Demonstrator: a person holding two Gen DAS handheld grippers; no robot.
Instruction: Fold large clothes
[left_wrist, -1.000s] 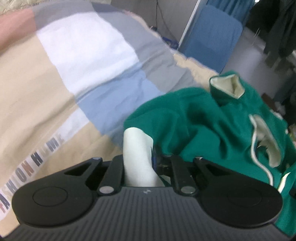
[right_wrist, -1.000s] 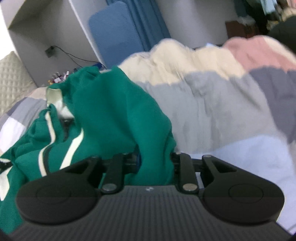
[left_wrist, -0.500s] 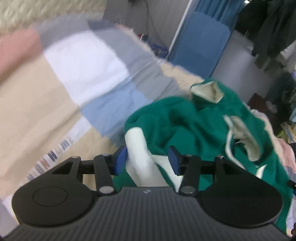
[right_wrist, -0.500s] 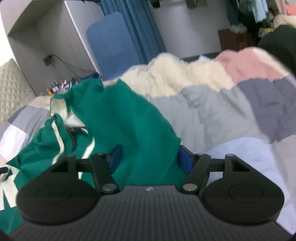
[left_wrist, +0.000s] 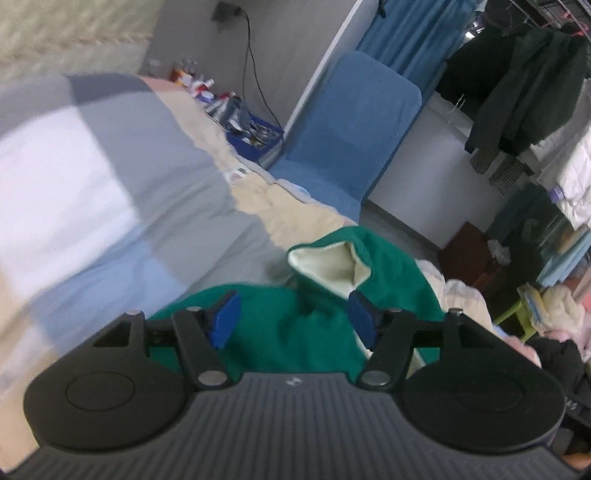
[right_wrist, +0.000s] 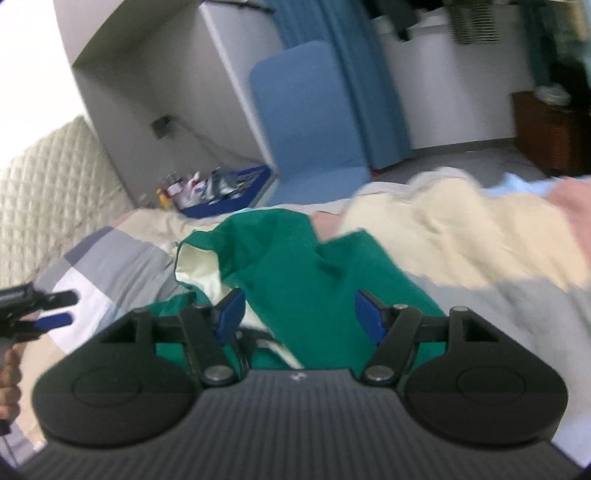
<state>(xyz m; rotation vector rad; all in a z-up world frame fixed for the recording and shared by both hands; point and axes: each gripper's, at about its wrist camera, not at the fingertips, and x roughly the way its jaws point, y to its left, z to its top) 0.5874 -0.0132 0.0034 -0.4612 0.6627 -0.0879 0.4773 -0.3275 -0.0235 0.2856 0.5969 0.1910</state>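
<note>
A green hoodie (left_wrist: 280, 343) with a cream-lined hood (left_wrist: 325, 262) lies bunched on the patchwork quilt (left_wrist: 110, 166). My left gripper (left_wrist: 293, 317) hovers above it, its jaws opening, the blue pads clear of the cloth and nothing held between them. In the right wrist view the same hoodie (right_wrist: 303, 266) spreads below my right gripper (right_wrist: 300, 314), which stands open with its pads apart from the fabric. The left gripper (right_wrist: 64, 307) also shows at that view's left edge, open, with a hand under it.
The quilt (right_wrist: 461, 236) covers a bed with a padded headboard (right_wrist: 44, 177). Beyond the bed's far edge stand a blue padded panel (left_wrist: 347, 129) and a blue box of clutter (left_wrist: 251, 133). Dark clothes (left_wrist: 524, 85) hang at the back right.
Both grippers let go of the green hoodie, opened wide and rose away from it. The hoodie dropped back onto the quilt, and more of the room beyond came into view.
</note>
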